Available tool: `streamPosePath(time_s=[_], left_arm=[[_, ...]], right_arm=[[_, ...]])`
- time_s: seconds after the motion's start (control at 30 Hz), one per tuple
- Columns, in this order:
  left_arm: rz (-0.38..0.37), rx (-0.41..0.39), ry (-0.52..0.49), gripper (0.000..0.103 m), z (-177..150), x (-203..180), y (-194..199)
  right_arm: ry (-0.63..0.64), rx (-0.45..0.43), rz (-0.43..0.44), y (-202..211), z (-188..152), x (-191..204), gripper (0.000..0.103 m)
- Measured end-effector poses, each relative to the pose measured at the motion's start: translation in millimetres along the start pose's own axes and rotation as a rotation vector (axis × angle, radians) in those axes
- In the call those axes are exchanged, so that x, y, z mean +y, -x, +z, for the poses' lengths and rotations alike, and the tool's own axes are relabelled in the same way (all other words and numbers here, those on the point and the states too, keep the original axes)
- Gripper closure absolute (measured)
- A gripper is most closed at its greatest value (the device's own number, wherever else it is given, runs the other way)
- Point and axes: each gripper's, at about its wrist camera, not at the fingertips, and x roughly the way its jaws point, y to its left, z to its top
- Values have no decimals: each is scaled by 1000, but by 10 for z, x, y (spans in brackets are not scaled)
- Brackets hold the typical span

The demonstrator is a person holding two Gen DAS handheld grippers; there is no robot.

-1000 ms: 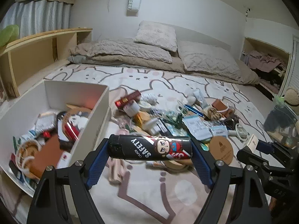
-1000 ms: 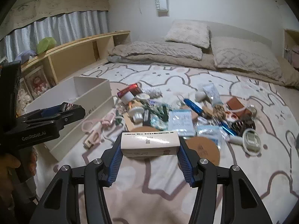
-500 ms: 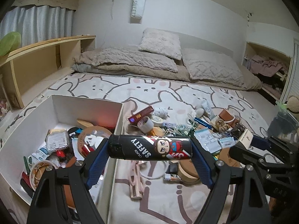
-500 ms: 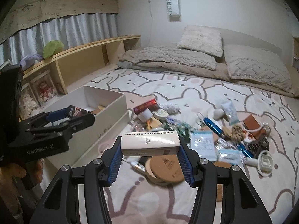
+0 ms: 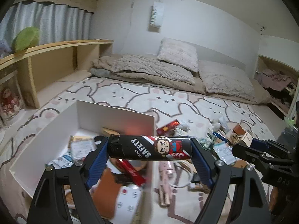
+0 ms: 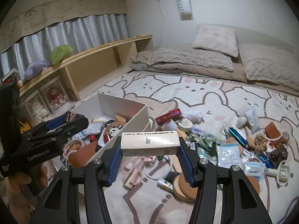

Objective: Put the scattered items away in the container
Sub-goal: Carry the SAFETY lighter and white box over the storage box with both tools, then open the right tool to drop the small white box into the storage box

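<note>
The right gripper clamps a white carton crosswise between its blue pads, held above the rug. To its left the left gripper grips a dark lighter over the white box, which holds assorted items. Scattered clutter lies on the rug right of the box, including a blue pen and cork coasters.
</note>
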Motion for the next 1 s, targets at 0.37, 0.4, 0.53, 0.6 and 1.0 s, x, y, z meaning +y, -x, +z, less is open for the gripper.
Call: streamPosePath(time_s=[0.37, 0.4, 0.53, 0.6, 1.0], left_arm=[[43, -22, 83, 20, 90, 524, 53], [48, -22, 89, 20, 88, 562, 53], [64, -21, 116, 20, 74, 725, 49], [70, -20, 133, 20, 65, 799, 48], [64, -3, 219, 20, 27, 1088, -30]], right_arm=[[44, 34, 75, -309, 179, 374, 46], [51, 39, 80, -336, 192, 410, 46], [96, 67, 94, -452, 238, 573, 46], [121, 82, 93, -528, 263, 643, 46], [511, 283, 21, -1053, 274, 1121, 46]])
